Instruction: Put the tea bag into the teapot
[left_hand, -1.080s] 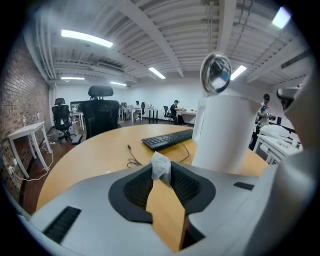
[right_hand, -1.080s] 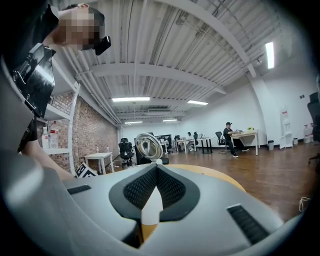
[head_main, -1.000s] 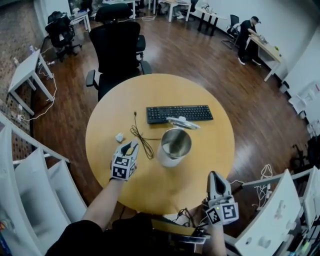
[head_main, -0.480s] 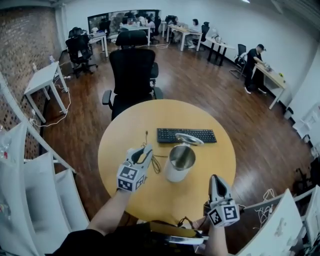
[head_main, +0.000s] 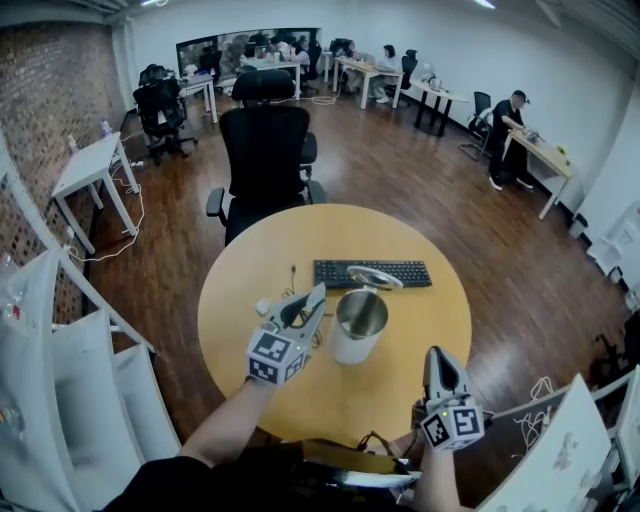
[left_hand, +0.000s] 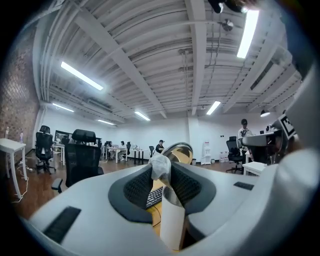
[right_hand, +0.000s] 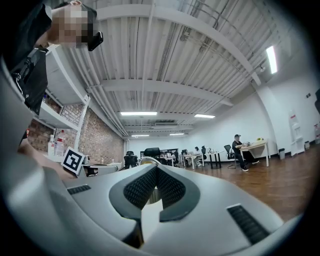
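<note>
**Bag pinched in left jaws, pot mouth just ahead and below**

The tea bag (left_hand: 159, 164) is clamped at the tips of the left gripper (left_hand: 161, 172). It shows as a crumpled white wad pressed between the two ribbed pads. No string or tag can be made out, and no long axis can be read off the wad.

The teapot (head_main: 352, 338) stands upright on the round table (head_main: 425, 335), so its long axis is vertical. Its mouth is up and uncovered. The lid (head_main: 374, 278) lies behind it, resting on the near edge of the keyboard (head_main: 402, 272).

In the head view the left gripper (head_main: 316, 292) is held just beside the pot's rim, on its left, with the tips aimed toward the pot. Through the gap under the pads in the left gripper view, the white body of the teapot (left_hand: 170, 225) is seen straight ahead and lower than the bag. The bag is therefore judged to be in line with the pot but short of the opening, not yet over it. What is judged to be left is a short carry forward over the mouth, then a release.

The right gripper (head_main: 438, 352) is held at the near table edge, well apart from the pot and clearly the farther of the two. Its jaws (right_hand: 156, 169) are seen closed tip to tip with nothing between them.
</note>
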